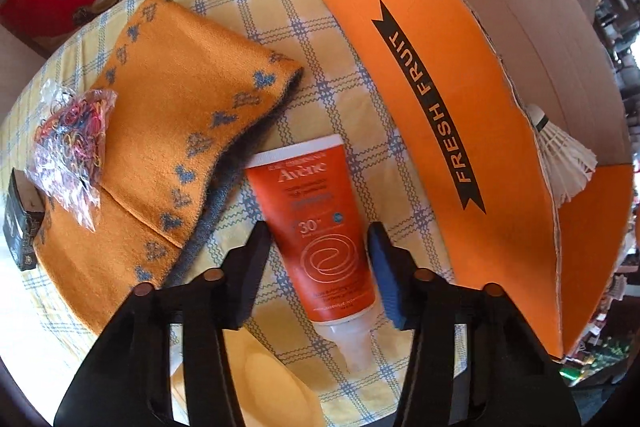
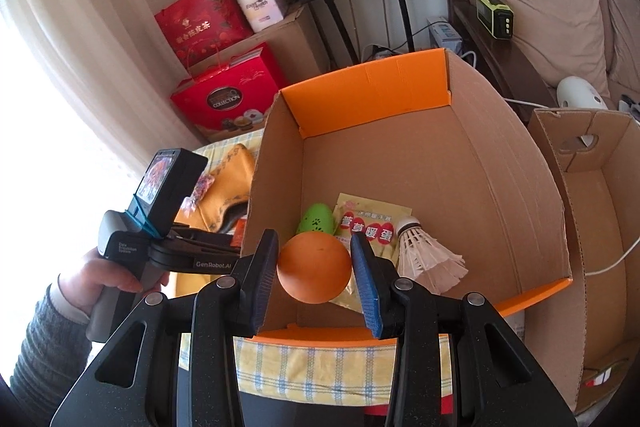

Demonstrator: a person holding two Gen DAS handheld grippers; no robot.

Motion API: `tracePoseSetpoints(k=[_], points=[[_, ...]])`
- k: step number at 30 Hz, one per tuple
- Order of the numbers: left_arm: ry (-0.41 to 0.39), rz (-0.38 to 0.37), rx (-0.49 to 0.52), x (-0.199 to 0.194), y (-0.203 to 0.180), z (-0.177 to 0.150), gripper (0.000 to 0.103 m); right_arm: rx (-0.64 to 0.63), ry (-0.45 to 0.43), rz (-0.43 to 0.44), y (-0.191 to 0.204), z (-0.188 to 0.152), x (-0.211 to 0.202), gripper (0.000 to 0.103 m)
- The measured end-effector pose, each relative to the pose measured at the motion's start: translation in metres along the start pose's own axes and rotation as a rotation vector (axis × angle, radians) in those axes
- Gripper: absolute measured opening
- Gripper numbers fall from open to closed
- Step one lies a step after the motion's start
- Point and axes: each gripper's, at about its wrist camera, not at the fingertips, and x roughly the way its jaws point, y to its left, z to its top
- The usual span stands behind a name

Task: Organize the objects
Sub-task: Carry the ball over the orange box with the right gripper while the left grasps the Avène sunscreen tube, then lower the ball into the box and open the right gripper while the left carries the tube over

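Orange cardboard hides most of the fruit box (image 1: 432, 99) interior from the left wrist view; only a shuttlecock (image 1: 560, 155) peeks out. On the checked tablecloth (image 1: 256, 11), a sunscreen tube (image 1: 324, 231) lies between the left gripper (image 1: 320, 239) fingers; whether they press it is unclear. Only the right wrist view looks inside the box, where the right gripper (image 2: 314, 263) is clamped on an orange ball (image 2: 314, 267) above the contents.

Orange sunscreen tube (image 1: 320, 231), yellow-and-blue checked tablecloth (image 1: 256, 7), orange scarf (image 1: 176, 115) with blue hearts.
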Motion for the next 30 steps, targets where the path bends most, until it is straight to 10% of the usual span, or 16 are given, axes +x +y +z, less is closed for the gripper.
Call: tracePoseSetpoints(k=[16,30], points=[[-0.22,-0.137,-0.072,-0.079,0.024,-0.007,0.04,0.038,-0.039,-0.04,-0.024,0.003,-0.018,0.038],[-0.29,-0.261,0.028,-0.13,-0.055,0.009,0.04,0.055,-0.055,-0.099,-0.046,0.006,-0.03,0.038]])
